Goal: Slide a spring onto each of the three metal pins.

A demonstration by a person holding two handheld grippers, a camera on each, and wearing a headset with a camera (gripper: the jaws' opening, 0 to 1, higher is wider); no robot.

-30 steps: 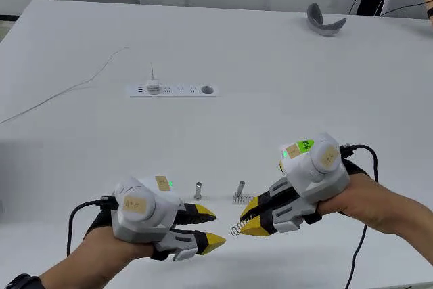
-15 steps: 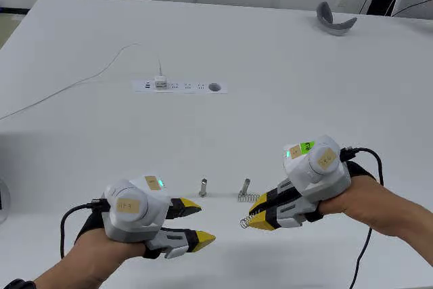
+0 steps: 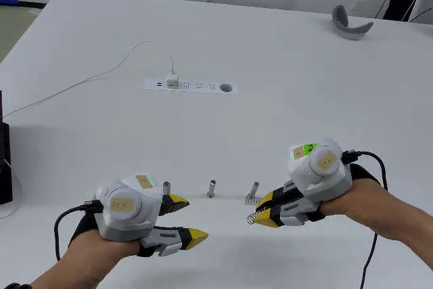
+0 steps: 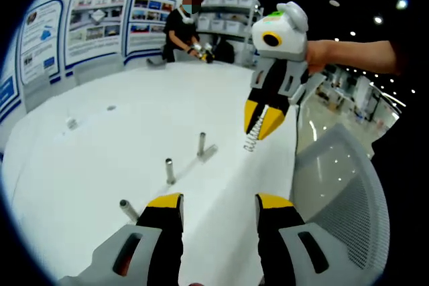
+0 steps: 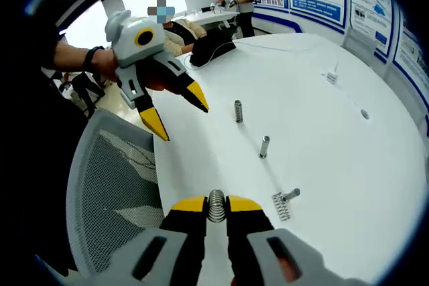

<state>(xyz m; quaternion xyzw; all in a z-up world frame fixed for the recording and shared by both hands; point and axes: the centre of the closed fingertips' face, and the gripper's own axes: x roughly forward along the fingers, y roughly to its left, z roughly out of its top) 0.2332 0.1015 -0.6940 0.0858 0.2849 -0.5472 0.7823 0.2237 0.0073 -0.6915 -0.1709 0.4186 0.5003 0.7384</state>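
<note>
Held spring [image 3: 252,218]: pinched in the right gripper's [image 3: 264,218] closed tips, above the table [image 3: 304,99].
Pins [image 3: 212,188]: three stood in a row between the grippers.
Loose spring [image 3: 250,199]: laid against the right pin [image 3: 254,189].
Left gripper [image 3: 191,218]: held low, jaws parted, nothing gripped.

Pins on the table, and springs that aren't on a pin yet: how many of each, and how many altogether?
Metal pins: 3
Springs off the pins: 2 (held spring in the right gripper, loose spring lying beside a pin)
Total: 5
</note>
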